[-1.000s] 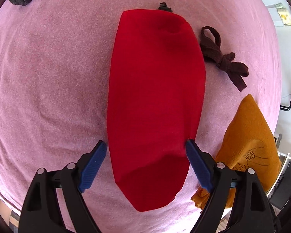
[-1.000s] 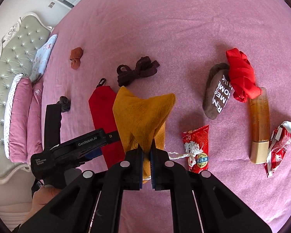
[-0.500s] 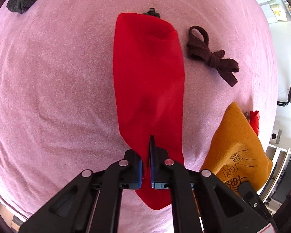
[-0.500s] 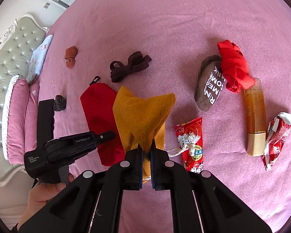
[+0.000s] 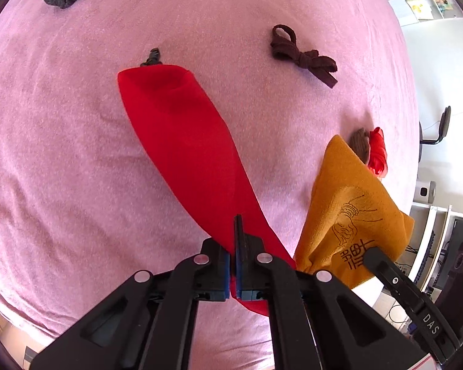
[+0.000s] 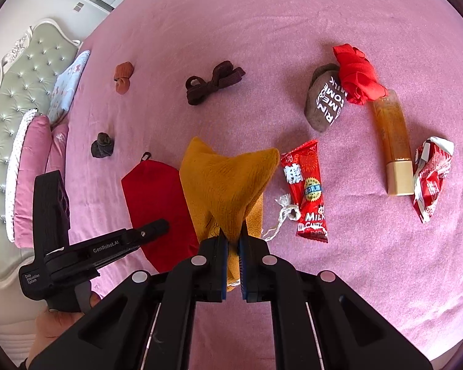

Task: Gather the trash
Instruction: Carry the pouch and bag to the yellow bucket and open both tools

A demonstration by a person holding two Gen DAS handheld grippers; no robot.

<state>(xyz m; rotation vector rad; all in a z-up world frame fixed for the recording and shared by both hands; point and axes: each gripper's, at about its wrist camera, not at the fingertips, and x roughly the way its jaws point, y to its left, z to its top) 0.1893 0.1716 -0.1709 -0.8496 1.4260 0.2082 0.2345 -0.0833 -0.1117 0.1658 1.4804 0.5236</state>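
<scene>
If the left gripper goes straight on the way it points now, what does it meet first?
Probably the red pouch that the left gripper is already shut on; it stretches ahead of the jaws, with the pink bedcover under it.

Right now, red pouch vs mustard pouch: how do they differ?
The red pouch is plain; the mustard pouch has a black line drawing. The red one trails onto the bed from the left gripper; the mustard one hangs bunched from the right gripper. Both are cloth, each pinched at one end.
</scene>
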